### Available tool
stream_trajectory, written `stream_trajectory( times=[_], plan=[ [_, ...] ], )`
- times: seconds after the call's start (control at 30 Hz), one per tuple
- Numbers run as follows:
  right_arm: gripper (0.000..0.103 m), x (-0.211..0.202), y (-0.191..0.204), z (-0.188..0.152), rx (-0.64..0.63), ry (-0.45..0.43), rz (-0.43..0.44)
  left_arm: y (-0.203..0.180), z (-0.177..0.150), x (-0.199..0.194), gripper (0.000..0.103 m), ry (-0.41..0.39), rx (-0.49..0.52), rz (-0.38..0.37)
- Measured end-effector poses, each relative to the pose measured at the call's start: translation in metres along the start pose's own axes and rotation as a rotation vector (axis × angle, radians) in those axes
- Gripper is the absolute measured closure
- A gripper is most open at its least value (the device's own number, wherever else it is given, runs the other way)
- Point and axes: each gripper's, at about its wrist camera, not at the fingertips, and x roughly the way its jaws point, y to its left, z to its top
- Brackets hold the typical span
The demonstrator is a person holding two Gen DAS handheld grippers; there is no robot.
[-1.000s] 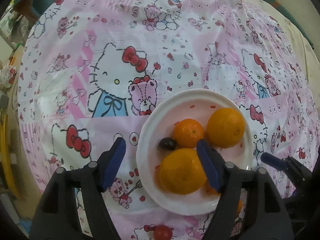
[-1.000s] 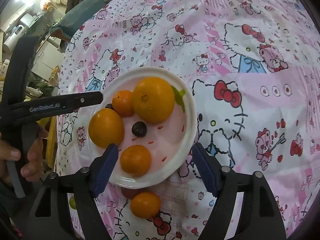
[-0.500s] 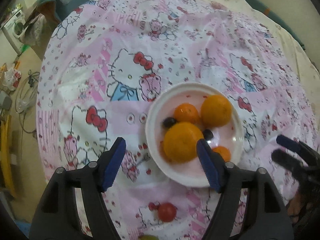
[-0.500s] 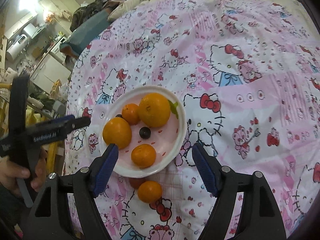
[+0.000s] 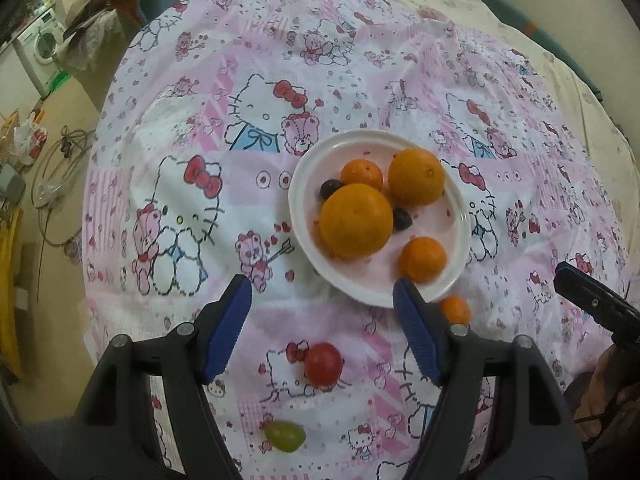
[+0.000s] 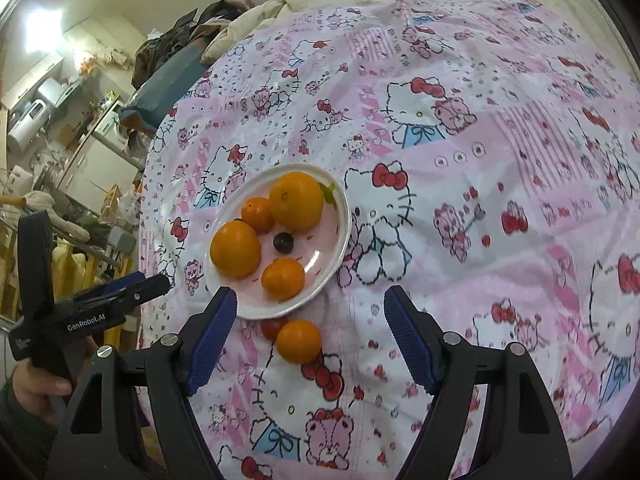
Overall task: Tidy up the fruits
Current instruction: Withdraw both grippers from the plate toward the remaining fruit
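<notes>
A white plate [image 5: 460, 236] sits on a pink cartoon-print tablecloth [image 5: 192, 128], loaded with fruit. Counted on the plate in the left wrist view: two large oranges, one nearer the camera [image 5: 356, 220] and one at the far right [image 5: 416, 176]; two small tangerines, one at the back [image 5: 362, 174] and one by the near rim [image 5: 423, 259]; and two dark grapes, one left of the back tangerine [image 5: 331, 188] and one between the large oranges [image 5: 401, 219]. The right wrist view shows the same plate [image 6: 344, 216] with only one dark grape [image 6: 283, 241] in sight, plus a green leaf [image 6: 328, 194] against the far orange.

Three fruits lie off the plate on the cloth: a third small tangerine [image 5: 455, 309] just beside the near rim, partly behind a gripper finger; a red tomato-like fruit [image 5: 323, 364] nearer the camera; and a single green grape [image 5: 285, 435] closest to the cloth's edge.

The left gripper [image 5: 322, 326] hangs above the cloth with its blue-padded fingers [image 5: 226, 328] spread wide, holding and touching nothing. The right gripper [image 6: 308, 334] likewise has its jaws wide apart and empty, the loose tangerine [image 6: 299, 341] lying on the cloth in the gap between them, touched by neither pad. A washing machine [image 5: 40, 42] stands in the room beyond.
</notes>
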Motion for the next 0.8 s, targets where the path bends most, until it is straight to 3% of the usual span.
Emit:
stream_trajectory(
  times=[0.27, 0.53, 0.8],
  plan=[
    [0.024, -0.002, -0.001, -0.018, 0.037, 0.027, -0.001, 0.010, -0.021, 0.001, 0.033, 0.040, -0.057, -0.028],
    [0.024, 0.005, -0.006, -0.022, 0.080, 0.044, -0.016, 0.022, -0.023, 0.005, 0.033, 0.038, -0.103, 0.003],
    [0.024, 0.015, -0.025, -0.021, 0.168, 0.085, -0.044, 0.023, -0.031, 0.034, 0.033, 0.150, -0.143, 0.008]
  ],
)
